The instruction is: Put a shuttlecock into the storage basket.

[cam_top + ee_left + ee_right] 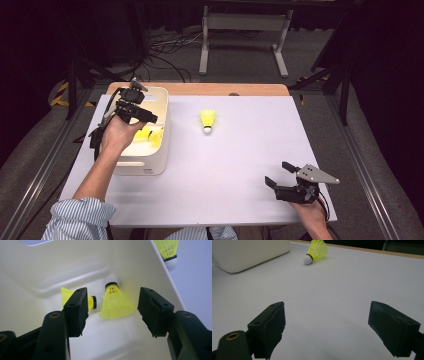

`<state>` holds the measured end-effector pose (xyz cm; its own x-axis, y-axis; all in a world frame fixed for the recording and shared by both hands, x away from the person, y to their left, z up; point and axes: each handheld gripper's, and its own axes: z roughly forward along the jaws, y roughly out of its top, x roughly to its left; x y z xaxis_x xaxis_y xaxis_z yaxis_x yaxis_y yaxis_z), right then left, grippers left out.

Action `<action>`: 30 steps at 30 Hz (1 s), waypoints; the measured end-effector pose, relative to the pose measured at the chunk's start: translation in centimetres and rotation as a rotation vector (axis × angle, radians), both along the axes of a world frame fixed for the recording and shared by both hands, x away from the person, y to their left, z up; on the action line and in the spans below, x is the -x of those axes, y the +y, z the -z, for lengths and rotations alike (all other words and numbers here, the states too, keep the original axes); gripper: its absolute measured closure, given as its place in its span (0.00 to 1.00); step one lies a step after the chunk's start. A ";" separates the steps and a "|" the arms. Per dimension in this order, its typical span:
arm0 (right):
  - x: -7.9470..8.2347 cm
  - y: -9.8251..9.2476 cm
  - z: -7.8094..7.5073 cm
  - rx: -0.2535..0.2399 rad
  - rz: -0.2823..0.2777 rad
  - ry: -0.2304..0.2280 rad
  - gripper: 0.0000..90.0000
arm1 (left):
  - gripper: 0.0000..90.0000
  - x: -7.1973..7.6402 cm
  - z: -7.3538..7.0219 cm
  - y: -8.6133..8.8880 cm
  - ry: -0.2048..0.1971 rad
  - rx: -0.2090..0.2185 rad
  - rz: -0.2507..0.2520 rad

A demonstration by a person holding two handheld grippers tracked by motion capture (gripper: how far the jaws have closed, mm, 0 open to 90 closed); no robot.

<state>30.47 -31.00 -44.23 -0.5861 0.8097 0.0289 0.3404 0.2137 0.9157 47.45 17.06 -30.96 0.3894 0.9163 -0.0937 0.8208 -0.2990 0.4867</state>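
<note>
left gripper [146, 117] over the white bin [162, 150], jaws apart with nothing between them; in the left gripper view two yellow shuttlecocks [115, 303] lie on the bin floor just beyond the jaws. third shuttlecock [208, 121] lies on the white table [225, 165] right of the bin. right gripper [277, 175] low over the table's near right, jaws wide, empty.

shuttlecocks: 3 [208, 120] [115, 302] [75, 298] | bin: 1 [162, 150] | claws: 2 [142, 116] [278, 174]
</note>
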 end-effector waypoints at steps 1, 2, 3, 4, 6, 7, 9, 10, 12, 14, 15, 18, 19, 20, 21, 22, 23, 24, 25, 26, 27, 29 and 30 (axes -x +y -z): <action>0.0 0.0 0.0 0.000 0.000 0.000 0.16 | 0.47 0.1 -0.1 -0.1 -0.005 0.003 0.001; 0.0 0.0 0.0 0.001 0.000 -0.001 0.16 | 0.47 0.1 -0.2 -0.1 -0.006 0.002 0.004; 0.0 0.0 0.0 0.001 0.000 0.000 0.16 | 0.47 0.2 -0.3 -0.2 -0.010 0.003 0.006; 0.0 0.0 0.0 0.002 0.000 0.000 0.16 | 0.46 0.2 -0.3 -0.3 -0.012 0.005 0.006; 0.0 0.0 0.0 0.001 0.001 0.000 0.16 | 0.46 0.3 -0.5 -0.3 -0.018 0.012 0.008; 0.0 0.0 0.0 0.001 0.002 -0.001 0.16 | 0.46 0.3 -0.5 -0.3 -0.020 0.013 0.008; 0.0 0.0 0.0 0.001 0.002 -0.001 0.16 | 0.46 0.4 -0.5 -0.4 -0.026 0.015 0.012; 0.0 0.0 0.0 0.001 0.003 0.000 0.16 | 0.46 0.4 -0.6 -0.5 -0.028 0.021 0.012; 0.0 0.0 0.0 0.000 0.002 -0.001 0.16 | 0.46 0.5 -0.7 -0.6 -0.029 0.021 0.013; 0.0 0.0 0.0 0.000 0.002 -0.001 0.16 | 0.46 0.6 -0.9 -0.7 -0.035 0.028 0.018; 0.0 0.0 0.0 0.000 0.002 -0.001 0.16 | 0.46 0.6 -1.0 -0.8 -0.037 0.030 0.023; 0.0 0.0 0.0 0.000 0.005 0.000 0.16 | 0.46 0.6 -1.1 -1.0 -0.043 0.042 0.028; 0.0 0.0 0.0 0.001 0.007 0.000 0.16 | 0.46 0.6 -1.1 -1.0 -0.042 0.041 0.032; 0.0 -0.1 0.0 0.001 0.008 -0.001 0.16 | 0.46 0.6 -1.2 -1.1 -0.040 0.042 0.034; 0.0 -0.1 0.0 0.001 0.010 0.001 0.16 | 0.46 0.6 -1.2 -1.2 -0.040 0.044 0.036; 0.0 -0.1 0.0 0.001 0.010 0.001 0.16 | 0.46 0.6 -1.2 -1.2 -0.040 0.044 0.036; 0.0 -0.1 0.0 -0.001 0.012 0.003 0.16 | 0.46 0.6 -1.3 -1.3 -0.039 0.046 0.040; 0.0 -0.1 0.0 -0.001 0.012 0.003 0.16 | 0.46 0.6 -1.3 -1.4 -0.041 0.047 0.044; 0.0 0.0 0.0 -0.001 0.012 0.003 0.16 | 0.46 0.6 -1.4 -1.6 -0.042 0.051 0.045; 0.0 0.0 0.0 -0.002 0.013 0.004 0.16 | 0.46 0.6 -1.5 -1.7 -0.042 0.049 0.055; -0.1 0.0 0.0 -0.002 0.016 0.005 0.16 | 0.46 0.6 -1.6 -1.8 -0.047 0.045 0.060; -0.1 0.0 0.0 -0.002 0.015 0.004 0.16 | 0.46 0.7 -1.7 -2.0 -0.055 0.050 0.061; -0.1 0.0 0.0 -0.002 0.015 0.004 0.16 | 0.46 0.7 -1.7 -2.0 -0.055 0.050 0.061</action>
<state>30.55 -31.02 -44.23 -0.5740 0.8182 0.0330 0.3468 0.2064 0.9149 46.73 15.06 -29.23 0.4501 0.8854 -0.1157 0.7733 -0.3217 0.5463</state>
